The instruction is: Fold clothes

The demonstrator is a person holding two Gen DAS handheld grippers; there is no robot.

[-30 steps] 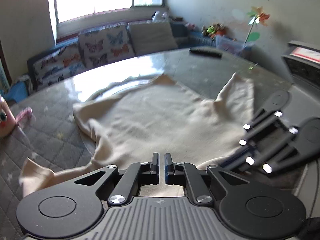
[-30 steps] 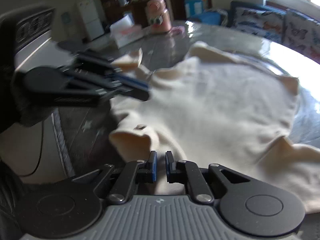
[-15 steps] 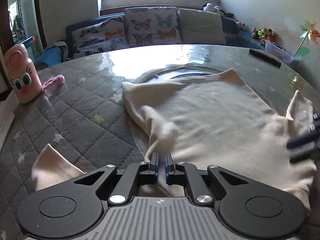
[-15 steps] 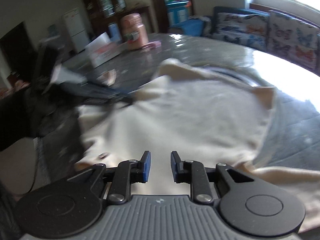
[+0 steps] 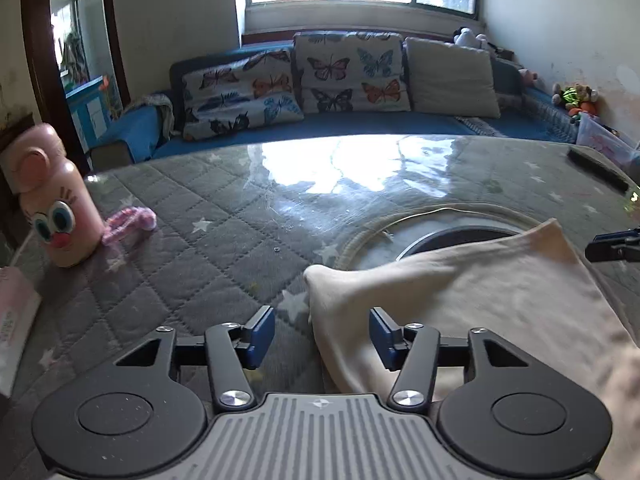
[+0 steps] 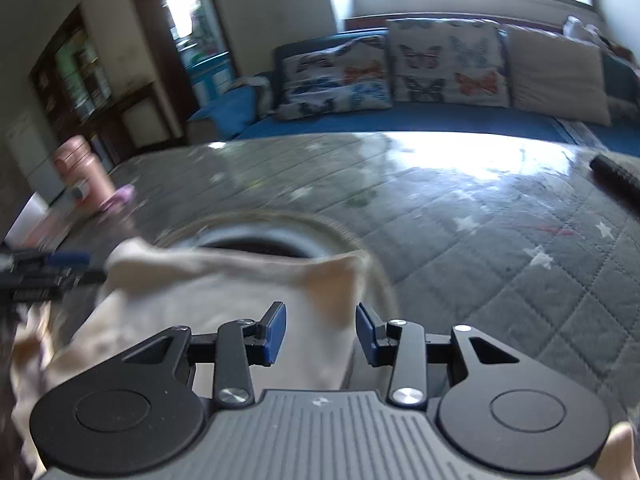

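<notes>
Hovering with jaws spread wide and empty, left gripper [image 5: 322, 334] and right gripper [image 6: 320, 332] flank the folded cream garment [image 5: 460, 296] on the quilted table [image 5: 224, 256]; risking a snagged, undone fold; showing the pink bottle [image 5: 52, 200] sharply only from left.

Cream garment [image 5: 472, 300] lies folded over, rumpled, on the table.

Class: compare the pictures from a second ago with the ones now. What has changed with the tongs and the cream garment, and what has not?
Both the left tongs and the right tongs, shut on the cream garment a second ago, have opened and let it go. The garment now lies folded over, its far edge across the round opening. The pink bottle stayed put.
</notes>
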